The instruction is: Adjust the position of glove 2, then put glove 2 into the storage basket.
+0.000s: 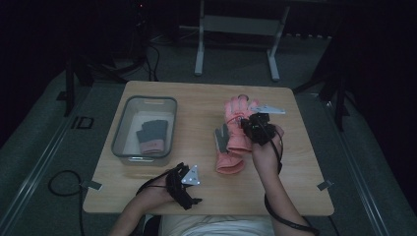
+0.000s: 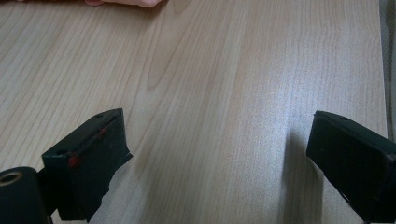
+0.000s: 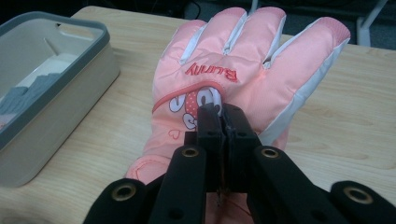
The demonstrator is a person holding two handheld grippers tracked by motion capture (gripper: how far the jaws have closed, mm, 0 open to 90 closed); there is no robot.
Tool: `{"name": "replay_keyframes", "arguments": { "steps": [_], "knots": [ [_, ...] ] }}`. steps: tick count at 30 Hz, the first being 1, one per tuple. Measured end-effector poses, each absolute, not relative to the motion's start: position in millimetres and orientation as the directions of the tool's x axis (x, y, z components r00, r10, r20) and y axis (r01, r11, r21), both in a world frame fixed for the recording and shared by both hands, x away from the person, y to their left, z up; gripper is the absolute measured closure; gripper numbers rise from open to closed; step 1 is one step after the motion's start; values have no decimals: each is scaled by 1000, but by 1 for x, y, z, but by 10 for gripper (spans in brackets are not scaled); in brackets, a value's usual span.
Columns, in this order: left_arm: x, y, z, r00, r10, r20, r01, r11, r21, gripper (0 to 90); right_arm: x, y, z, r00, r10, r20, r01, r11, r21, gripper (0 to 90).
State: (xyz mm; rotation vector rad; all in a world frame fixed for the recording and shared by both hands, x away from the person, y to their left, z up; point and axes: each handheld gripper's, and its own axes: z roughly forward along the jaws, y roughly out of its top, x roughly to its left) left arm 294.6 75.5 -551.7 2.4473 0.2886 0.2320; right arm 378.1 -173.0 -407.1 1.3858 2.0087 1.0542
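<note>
Table point(image 2: 224, 70): pale wood-grain top, smooth, low satin sheen. Pink glove point(image 3: 233, 79): quilted synthetic cloth, slight gloss, white trim, embroidered lettering; its grey palm piece point(image 1: 222, 137) at 9 o'clock looks matt. Bin point(image 3: 56, 107): smooth matt plastic, cream walls, grey rim. Grey glove point(image 1: 151, 133) inside: knit cloth, matt. Right gripper point(image 3: 223, 116): matt black plastic, brass-coloured inserts.

Bare counter point(image 1: 196, 132) lane running 12 to 6 o'clock at centre, grey bin point(image 1: 129, 153) blocking 9 o'clock, pink gloves point(image 1: 236, 142) obstructing 3 o'clock.
</note>
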Motion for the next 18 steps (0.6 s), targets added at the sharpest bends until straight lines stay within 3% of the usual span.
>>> {"name": "replay_keyframes", "arguments": {
  "steps": [18],
  "knots": [
    [294,74,-549,960,259,105,137,-764,631,49,367,-148,-424,-394,919,35,574,216,790,871]
  ]
}}
